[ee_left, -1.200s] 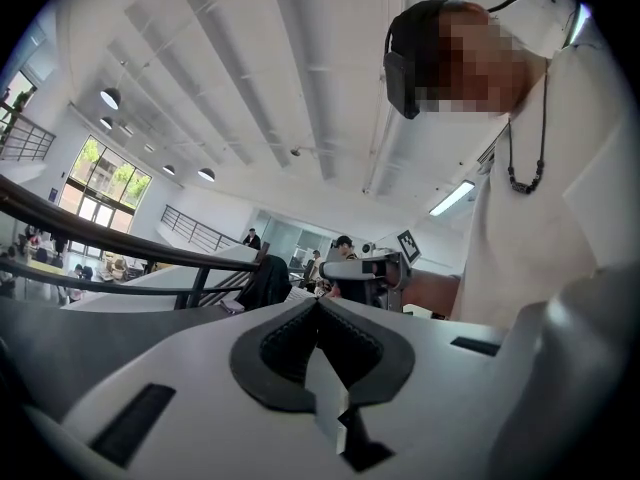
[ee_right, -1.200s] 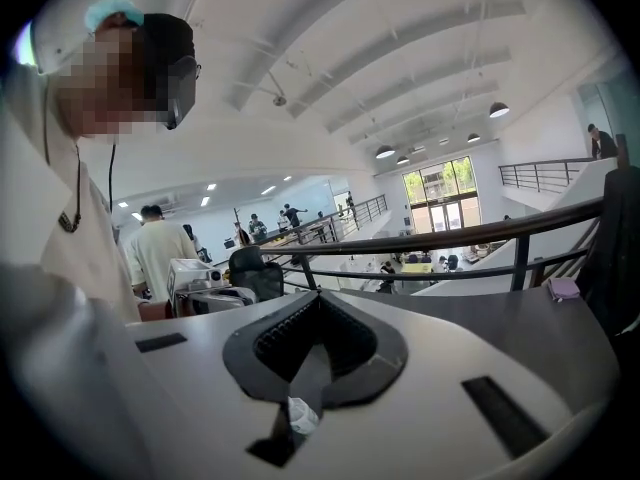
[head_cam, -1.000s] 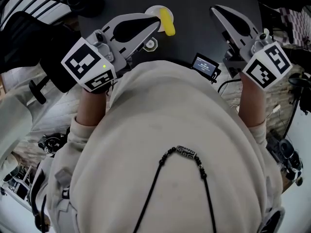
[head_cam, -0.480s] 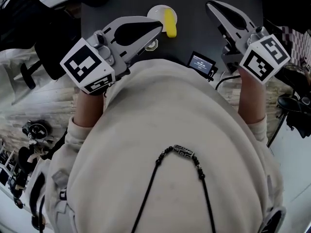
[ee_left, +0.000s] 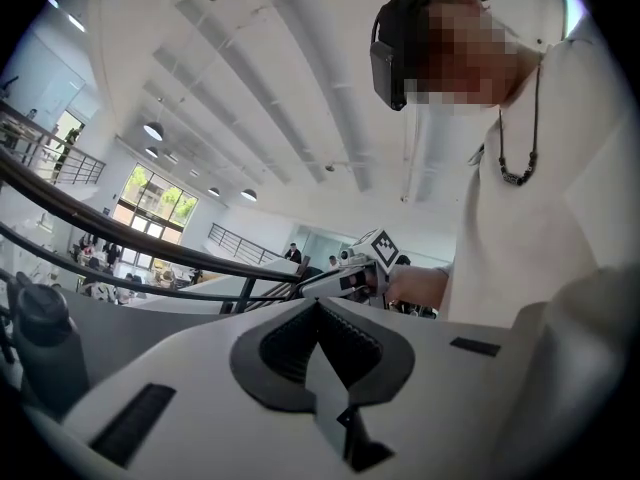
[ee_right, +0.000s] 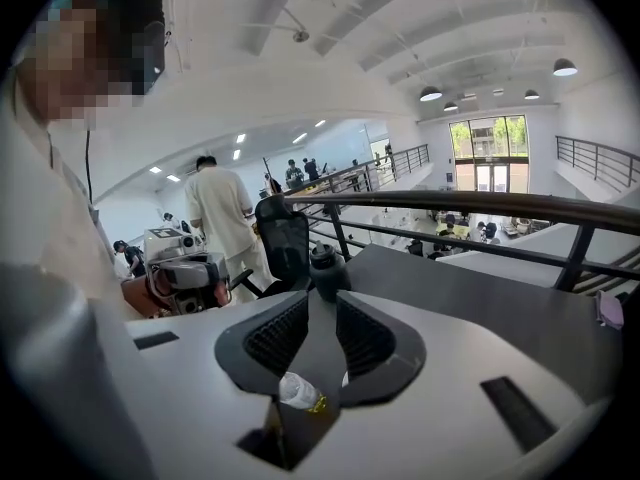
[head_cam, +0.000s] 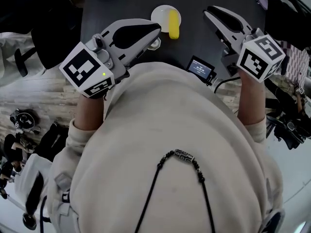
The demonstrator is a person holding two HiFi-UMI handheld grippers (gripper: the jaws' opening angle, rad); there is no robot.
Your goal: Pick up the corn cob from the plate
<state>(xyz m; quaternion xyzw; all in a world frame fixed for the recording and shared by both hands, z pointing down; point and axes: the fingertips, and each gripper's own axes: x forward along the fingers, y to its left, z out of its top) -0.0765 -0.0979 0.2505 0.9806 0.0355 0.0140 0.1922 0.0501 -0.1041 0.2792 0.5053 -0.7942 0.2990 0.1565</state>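
Approach step, nothing grasped yet. Corn cob [head_cam: 173, 24] lies at upper centre of the head view, on a small white plate [head_cam: 159, 14] standing on the dark table [head_cam: 121, 4]. Cob: bright yellow, short, stubby, smooth-looking from here. It lies lengthwise up and down the frame, its lower end overhanging the plate's rim. No kernel detail can be made out. Left gripper [head_cam: 155, 30] sits just left of the plate, tip near the rim. Its own view shows the jaws clenched together with nothing between them. Right gripper [head_cam: 210, 11] is to the right of the cob, apart from it. Its jaws are opening and a narrow gap shows. The pads press on nothing. A small pale-and-yellow scrap low in that gap is too small to name. Judgement: the right gripper looks the likelier picker. The next move calls for wider jaws, a swing left over the plate, a descent with the pads either side of the cob's width, a close, then a lift. The round cob may roll.
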